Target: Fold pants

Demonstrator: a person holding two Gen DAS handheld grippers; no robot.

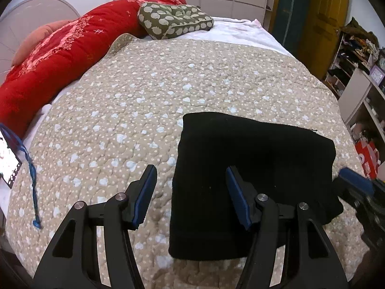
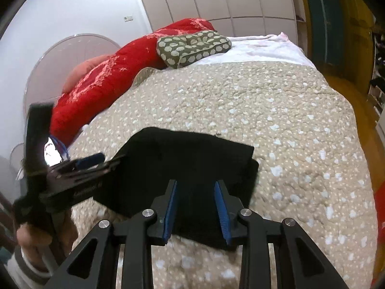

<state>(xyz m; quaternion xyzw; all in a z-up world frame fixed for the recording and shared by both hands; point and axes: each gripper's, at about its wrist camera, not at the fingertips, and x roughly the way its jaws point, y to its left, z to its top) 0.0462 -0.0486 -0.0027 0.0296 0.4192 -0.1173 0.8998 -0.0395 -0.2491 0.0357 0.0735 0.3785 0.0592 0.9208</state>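
Beige heart-print quilted bed cover (image 1: 149, 101) carries the folded black fleece pants (image 1: 255, 159), near edge, flat. Your left gripper (image 1: 190, 192) jaws stand wide, empty, straddling the fold's edge. Your right gripper (image 2: 196, 207) jaws narrow, empty, above the pants.

Your left gripper (image 1: 191, 196) hanging open above the quilt (image 1: 144, 101), nothing between its pads, folded black pants (image 1: 255, 159) lying just right, your right gripper (image 1: 358, 185) at the pants' far edge
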